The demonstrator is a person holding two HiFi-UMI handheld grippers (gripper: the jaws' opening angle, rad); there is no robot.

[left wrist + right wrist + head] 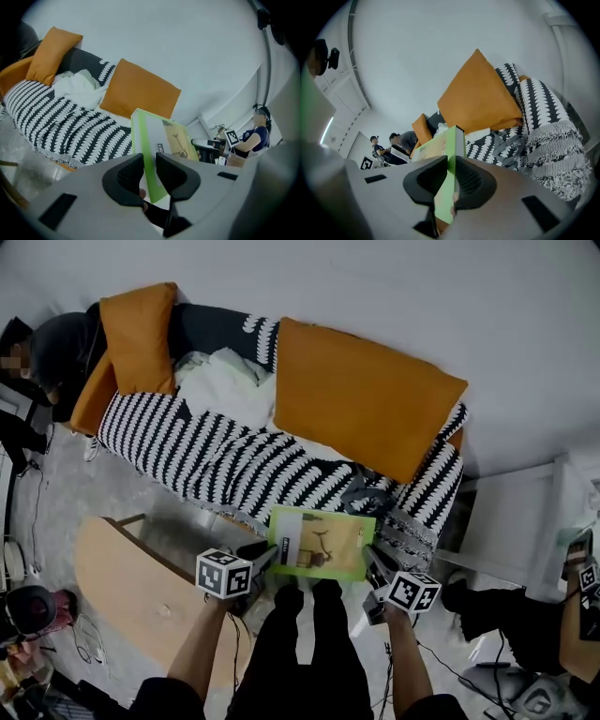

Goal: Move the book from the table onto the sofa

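Note:
A green-edged book (321,543) with a tan and white cover hangs flat in the air just in front of the sofa (234,460). My left gripper (266,555) is shut on its left edge and my right gripper (373,562) is shut on its right edge. In the left gripper view the book (159,145) runs out from between the jaws of the left gripper (149,174) toward the sofa seat (70,126). In the right gripper view the right gripper (449,180) pinches the book's green edge (449,159), with the sofa arm (548,126) beyond.
The sofa carries two orange cushions (361,395) (139,334), a striped black-and-white throw and a white cloth (220,385). A low wooden table (141,592) stands at the lower left. A white side table (516,521) is at the right. People sit at both sides of the room.

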